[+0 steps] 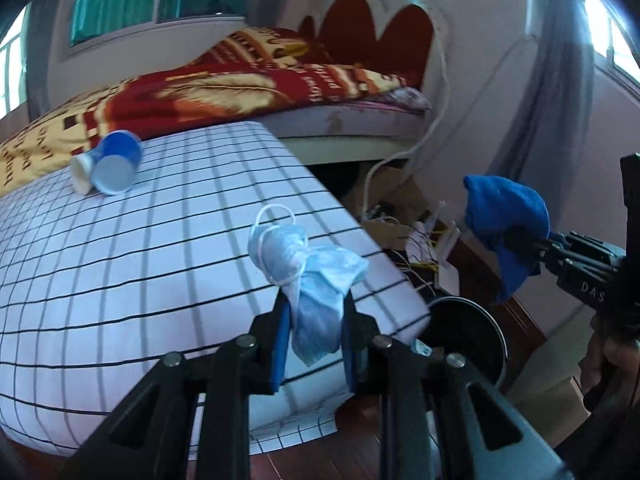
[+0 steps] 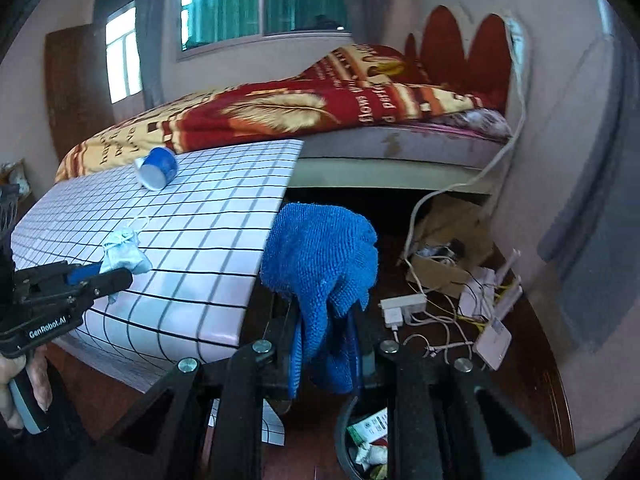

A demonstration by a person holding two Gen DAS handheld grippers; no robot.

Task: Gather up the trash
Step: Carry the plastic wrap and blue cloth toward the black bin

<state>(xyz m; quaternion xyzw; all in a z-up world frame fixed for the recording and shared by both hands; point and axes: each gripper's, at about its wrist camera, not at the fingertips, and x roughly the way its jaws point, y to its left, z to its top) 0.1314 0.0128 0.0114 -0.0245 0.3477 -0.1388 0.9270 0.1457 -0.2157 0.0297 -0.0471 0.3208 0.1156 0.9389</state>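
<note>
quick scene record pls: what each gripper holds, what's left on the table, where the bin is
left gripper: shut on crumpled face mask
right gripper: shut on blue cloth
table: grid-pattern cover, two blue paper cups lying on their sides at the far end
trash bin: on the floor by the table's near corner, already holds litter

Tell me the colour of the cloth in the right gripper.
Bright blue cloth, clearest in the right wrist view.

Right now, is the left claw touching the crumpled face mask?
Touching. The left wrist view shows the left claw shut on the face mask, both blue pads pressing its lower end, with the rest bunched above them.
</note>
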